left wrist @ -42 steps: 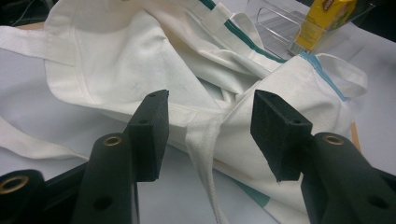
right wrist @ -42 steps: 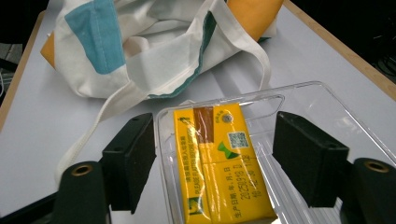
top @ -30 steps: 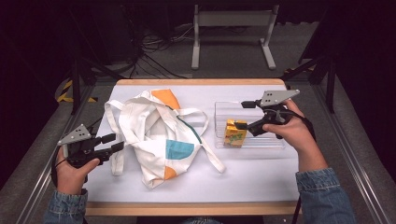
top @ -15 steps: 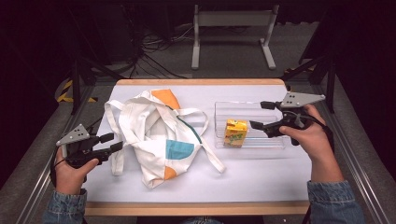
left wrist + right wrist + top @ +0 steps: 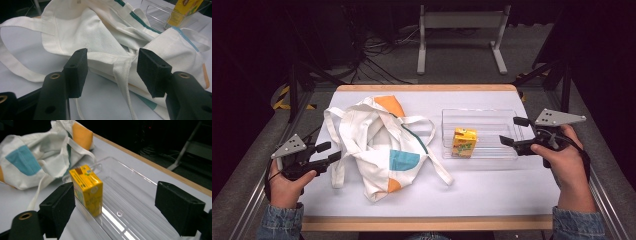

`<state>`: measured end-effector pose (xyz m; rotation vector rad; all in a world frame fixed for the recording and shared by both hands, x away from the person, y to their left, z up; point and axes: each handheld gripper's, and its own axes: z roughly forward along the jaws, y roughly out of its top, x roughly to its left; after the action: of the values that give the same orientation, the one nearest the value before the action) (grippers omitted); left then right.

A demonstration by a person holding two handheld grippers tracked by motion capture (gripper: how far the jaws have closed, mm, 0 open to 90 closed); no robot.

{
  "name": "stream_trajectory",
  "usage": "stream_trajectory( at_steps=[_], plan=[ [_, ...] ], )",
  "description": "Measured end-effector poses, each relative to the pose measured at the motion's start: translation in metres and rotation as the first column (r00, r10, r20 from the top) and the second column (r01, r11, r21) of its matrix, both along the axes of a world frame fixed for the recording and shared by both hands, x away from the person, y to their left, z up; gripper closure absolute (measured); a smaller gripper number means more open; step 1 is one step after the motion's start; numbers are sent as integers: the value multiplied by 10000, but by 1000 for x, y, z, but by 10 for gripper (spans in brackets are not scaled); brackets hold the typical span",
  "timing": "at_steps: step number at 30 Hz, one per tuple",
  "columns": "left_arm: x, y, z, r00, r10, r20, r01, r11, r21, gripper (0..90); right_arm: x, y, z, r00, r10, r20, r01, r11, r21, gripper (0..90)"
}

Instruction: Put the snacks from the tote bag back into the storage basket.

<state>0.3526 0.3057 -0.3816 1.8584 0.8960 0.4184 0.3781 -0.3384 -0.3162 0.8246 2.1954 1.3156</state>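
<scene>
A yellow juice carton [image 5: 464, 142] [image 5: 87, 189] stands upright at the left end of a clear plastic tray [image 5: 484, 120] [image 5: 140, 202] on the right of the white table. My right gripper [image 5: 514, 132] [image 5: 120, 213] is open at the tray's right end, well clear of the carton, with nothing between its jaws. A crumpled white tote bag [image 5: 379, 140] [image 5: 100, 37] [image 5: 35, 157] with orange, blue and teal patches lies left of the tray. My left gripper [image 5: 328, 152] [image 5: 112, 72] is open at the bag's left edge, its jaws on either side of a white strap [image 5: 121, 75].
The table's wooden front edge [image 5: 427, 223] runs along the bottom. A metal stand [image 5: 459, 30] and cables [image 5: 377, 47] are on the dark floor beyond the table. Bare white tabletop [image 5: 492, 190] lies in front of the tray.
My right gripper has let go of the carton and drawn back to the right end of the tray. The carton now stands alone. The left gripper has barely moved.
</scene>
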Motion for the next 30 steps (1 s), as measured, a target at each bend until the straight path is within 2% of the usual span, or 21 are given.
stream_trajectory(
  at_steps=[2, 4, 5, 7, 8, 10, 11, 12, 16, 18, 21, 28, 30],
  plan=[
    [1, 0, -2, 10000, 13, 27, -13, 10000, 31, 429, -2, -5, -3, 9998, -162, -97, 163, 9998, 99, 153],
    [1, 0, -4, 10000, 65, 47, -65, 10000, -10, 425, -5, -10, -9, 9993, -328, -199, 339, 9979, 561, 134],
    [1, 0, -5, 9999, 72, 70, -72, 10000, -4, 423, -6, -11, -11, 9988, -403, -260, 419, 9970, 644, 127],
    [2, 1, -7, 9999, 128, 49, -127, 9999, -53, 423, -7, -13, -20, 9972, -620, -425, 646, 9960, 616, 126],
    [2, 2, -8, 9999, 147, -9, -147, 9998, -131, 422, -7, -14, -24, 9962, -618, -615, 646, 9969, 443, 123],
    [2, 3, -8, 9999, 153, -21, -153, 9998, -144, 423, -9, -14, -28, 9953, -684, -682, 715, 9965, 438, 125],
    [2, 3, -9, 9998, 194, -83, -196, 9996, -213, 423, -11, -16, -33, 9945, -820, -651, 865, 9939, 685, 128],
    [2, 3, -9, 9998, 194, -83, -196, 9996, -213, 424, -11, -16, -33, 9945, -820, -651, 865, 9939, 685, 128],
    [-1, 5, -17, 9993, 268, -260, -273, 9995, -188, 424, -15, -21, -47, 9862, -1386, -910, 1426, 9890, 395, 117],
    [-2, 6, -20, 9989, 344, -315, -351, 9991, -225, 425, -18, -23, -52, 9772, -1814, -1103, 1870, 9814, 431, 101],
    [-3, 7, -24, 9987, 382, -348, -389, 9991, -193, 425, -23, -24, -59, 9695, -2242, -986, 2301, 9717, 534, 93],
    [-5, 9, -27, 9983, 381, -447, -388, 9991, -146, 427, -29, -31, -78, 9606, -2414, -1380, 2459, 9692, 159, 72],
    [-5, 9, -29, 9980, 403, -492, -409, 9991, -112, 426, -30, -34, -89, 9554, -2500, -1573, 2511, 9679, -134, 58]
  ],
)
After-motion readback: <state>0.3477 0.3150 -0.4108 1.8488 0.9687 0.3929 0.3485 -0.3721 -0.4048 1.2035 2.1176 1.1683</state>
